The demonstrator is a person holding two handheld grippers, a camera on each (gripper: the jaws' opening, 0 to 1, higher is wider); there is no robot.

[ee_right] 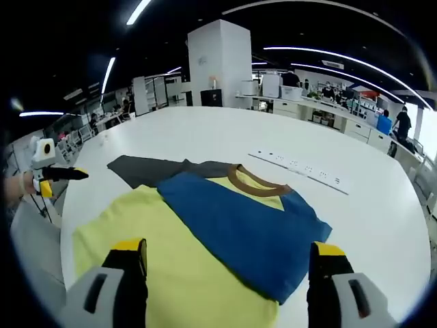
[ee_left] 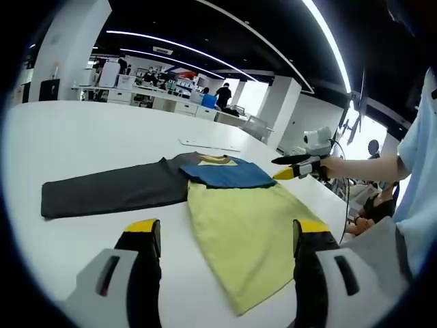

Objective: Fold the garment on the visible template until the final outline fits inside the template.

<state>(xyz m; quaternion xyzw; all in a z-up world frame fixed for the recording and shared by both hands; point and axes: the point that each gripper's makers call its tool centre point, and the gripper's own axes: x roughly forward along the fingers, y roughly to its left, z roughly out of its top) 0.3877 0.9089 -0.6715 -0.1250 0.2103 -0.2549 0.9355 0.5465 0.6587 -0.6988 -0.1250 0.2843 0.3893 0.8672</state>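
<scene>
A long-sleeved shirt lies flat on the white table (ee_left: 82, 137), with a yellow body (ee_left: 246, 225), a brown collar (ee_right: 256, 181) and a blue sleeve (ee_right: 239, 225) folded across the chest. Its grey sleeve (ee_left: 109, 191) stretches straight out to the side. My left gripper (ee_left: 227, 227) hovers open over the yellow hem end, its jaws wide apart and nothing between them. My right gripper (ee_right: 229, 247) is open above the blue sleeve and yellow body; from the left gripper view it hangs at the shirt's shoulder side (ee_left: 293, 167), held by a hand. The left gripper (ee_right: 58, 174) floats beyond the table edge.
A flat white strip with sockets (ee_right: 293, 164) lies on the table beyond the collar. The person's light blue sleeve (ee_left: 416, 171) is at the table's near edge. White table surface (ee_right: 205, 130) spreads wide behind the shirt. Desks and people stand far back in the room.
</scene>
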